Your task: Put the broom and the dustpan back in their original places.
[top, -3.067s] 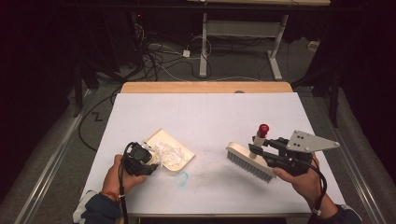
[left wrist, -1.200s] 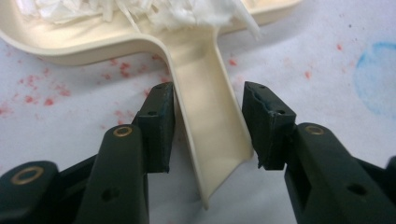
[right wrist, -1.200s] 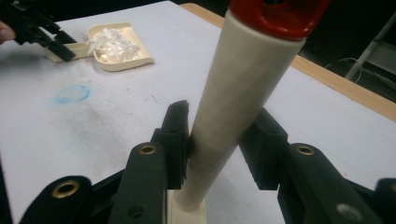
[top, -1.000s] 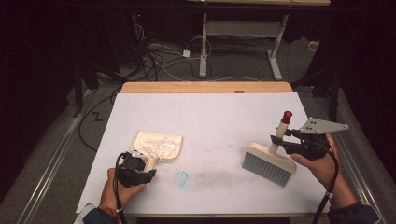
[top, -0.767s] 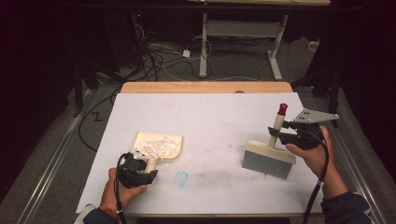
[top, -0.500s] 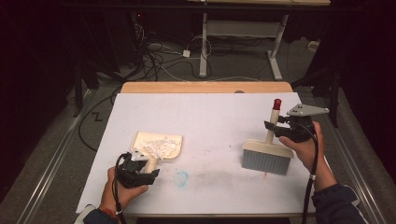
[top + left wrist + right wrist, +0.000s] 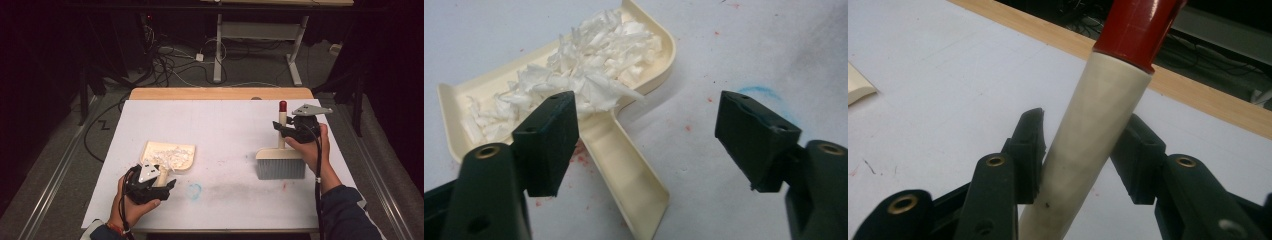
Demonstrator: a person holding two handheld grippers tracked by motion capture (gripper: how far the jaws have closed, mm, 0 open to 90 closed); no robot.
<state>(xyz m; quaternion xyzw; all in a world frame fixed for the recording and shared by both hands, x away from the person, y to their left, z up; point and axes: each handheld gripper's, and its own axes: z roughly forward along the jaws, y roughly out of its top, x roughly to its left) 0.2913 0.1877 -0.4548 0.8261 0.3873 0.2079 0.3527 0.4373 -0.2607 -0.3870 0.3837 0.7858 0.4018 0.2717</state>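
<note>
A cream dustpan (image 7: 151, 148) heaped with white paper shreds (image 7: 172, 155) lies flat on the white table, left of centre. Its handle (image 7: 629, 175) points toward my left gripper (image 7: 166, 183), which stands open with the jaws wide apart on either side of the handle, touching nothing. At the right, a cream brush (image 7: 280, 168) stands with its grey bristles on the table. My right gripper (image 7: 281, 128) is shut on its upright handle (image 7: 1098, 125), just below the red tip (image 7: 1138, 30).
The white table top (image 7: 225, 125) carries a small blue scribble (image 7: 194, 190) and faint red specks near the front. A wooden strip (image 7: 220, 93) runs along the far edge. Beyond it are table legs and cables on the floor.
My right gripper has moved left and away from me, bringing the brush handle from a rightward tilt to upright. The left gripper has drawn slightly back from the dustpan.
</note>
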